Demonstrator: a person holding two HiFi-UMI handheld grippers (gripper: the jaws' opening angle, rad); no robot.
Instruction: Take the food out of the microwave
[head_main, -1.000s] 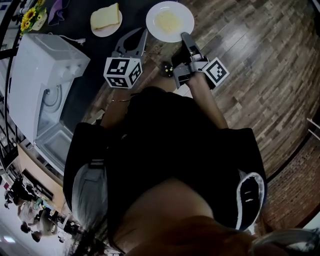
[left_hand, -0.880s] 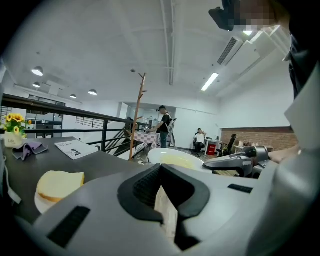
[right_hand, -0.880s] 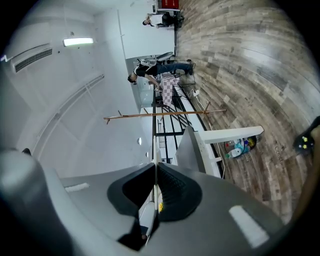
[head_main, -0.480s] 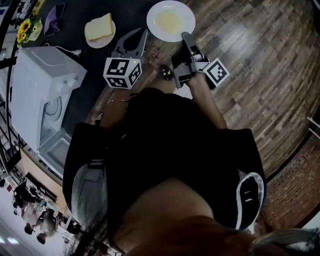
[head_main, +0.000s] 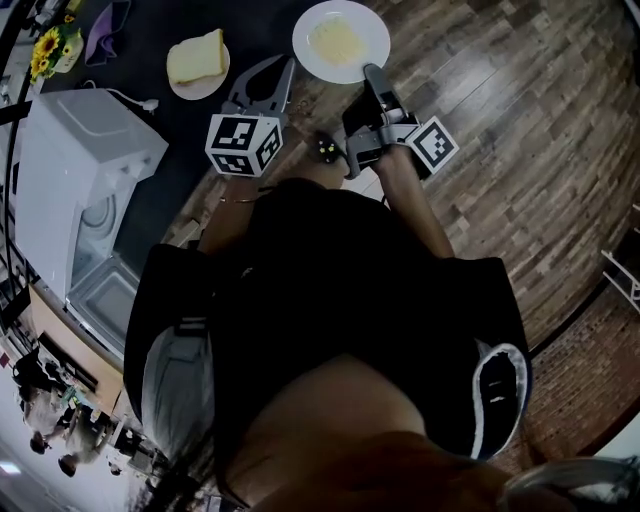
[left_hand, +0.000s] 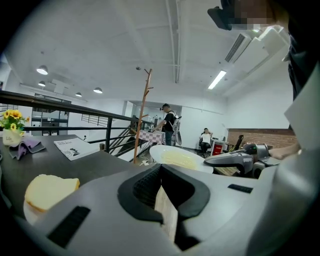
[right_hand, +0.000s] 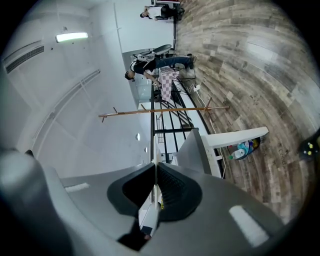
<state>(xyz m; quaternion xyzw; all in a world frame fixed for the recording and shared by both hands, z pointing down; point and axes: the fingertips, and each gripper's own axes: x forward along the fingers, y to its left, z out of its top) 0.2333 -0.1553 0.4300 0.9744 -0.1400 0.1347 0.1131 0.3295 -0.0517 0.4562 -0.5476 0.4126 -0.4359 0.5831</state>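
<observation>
**Right gripper** (head_main: 370, 72): jaws clamped on the near rim of the white plate (head_main: 375, 40). You hold the plate at the right end of the dark tabletop (head_main: 255, 30); whether it rests there or hangs free cannot be told.

**Left gripper** (left_hand: 161, 170): jaws together, empty, just left of the plate.

**Food** (head_main: 335, 42): a flat, pale-yellow layer on the plate, already out of the microwave (head_main: 75, 170), which stands well apart at the left with its door open.

**Handling, as judged:** the plate looks stiff, smooth and breakable. Gripped at one rim, it will tend to tilt and the food may slide, so keep it level. A second hold belongs on the bare far rim, clear of the food.
</observation>
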